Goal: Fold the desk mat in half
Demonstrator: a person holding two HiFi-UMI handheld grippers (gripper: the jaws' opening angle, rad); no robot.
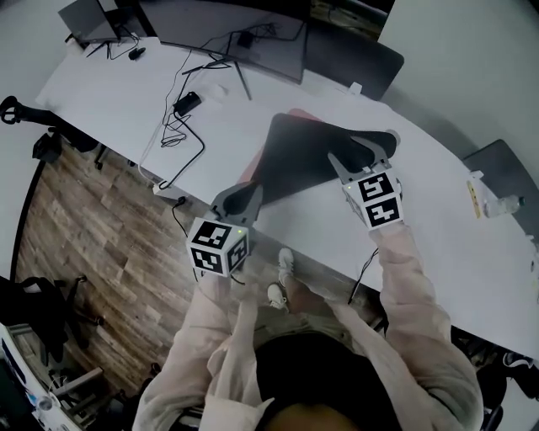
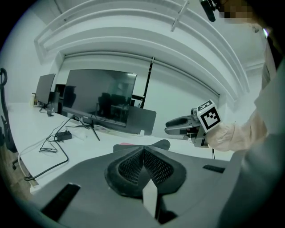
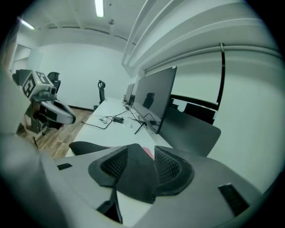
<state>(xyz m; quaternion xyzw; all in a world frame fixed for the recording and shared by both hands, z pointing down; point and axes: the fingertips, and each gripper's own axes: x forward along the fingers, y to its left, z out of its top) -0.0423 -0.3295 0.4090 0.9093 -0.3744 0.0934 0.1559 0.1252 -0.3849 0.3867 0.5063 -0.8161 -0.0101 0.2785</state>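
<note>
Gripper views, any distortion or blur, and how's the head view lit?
Left and right gripper views: heavy fisheye bending, black corners. Right gripper view: the desk mat close up looks soft. Head view: even, soft light, no glare.

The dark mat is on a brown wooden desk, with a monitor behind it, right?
Not quite: the desk is white; the brown wood is the floor beside it, as the head view shows. The dark mat and the monitor behind it are as you say.
</note>
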